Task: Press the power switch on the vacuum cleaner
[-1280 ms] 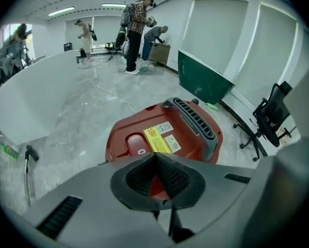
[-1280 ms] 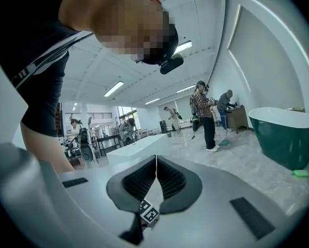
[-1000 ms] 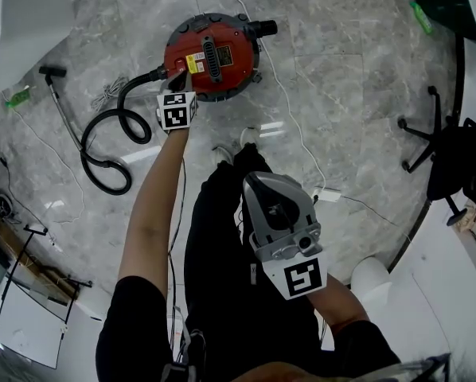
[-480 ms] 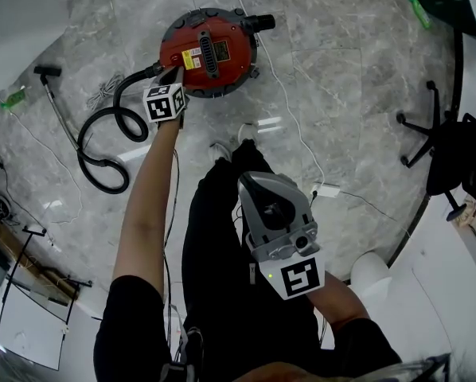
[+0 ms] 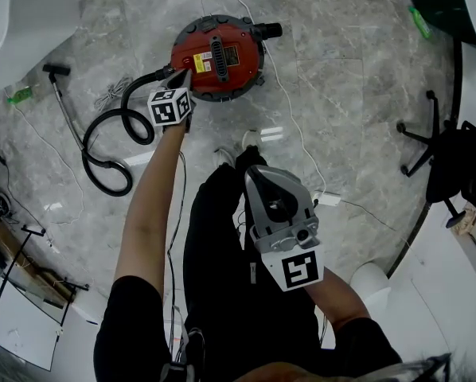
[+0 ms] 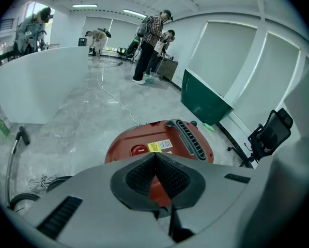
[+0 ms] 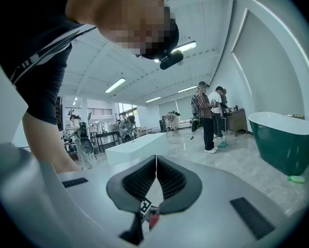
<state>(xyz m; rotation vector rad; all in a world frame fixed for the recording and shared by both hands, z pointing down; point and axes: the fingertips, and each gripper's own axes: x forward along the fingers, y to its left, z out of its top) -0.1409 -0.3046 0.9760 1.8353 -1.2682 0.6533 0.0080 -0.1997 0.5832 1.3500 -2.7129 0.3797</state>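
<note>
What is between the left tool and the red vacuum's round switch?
Nothing. In the left gripper view the shut left tool sits just before the switch on the bare red lid of the vacuum cleaner.

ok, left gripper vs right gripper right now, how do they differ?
Left gripper is stretched out to the vacuum cleaner; right gripper is held near the person's legs. Left gripper looks down on it; right gripper looks out across the room. Both are shut, empty.

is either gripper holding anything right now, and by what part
Nothing is held. The left gripper has its jaws together and empty, pointed at the vacuum; the right gripper is shut and empty too.
</note>
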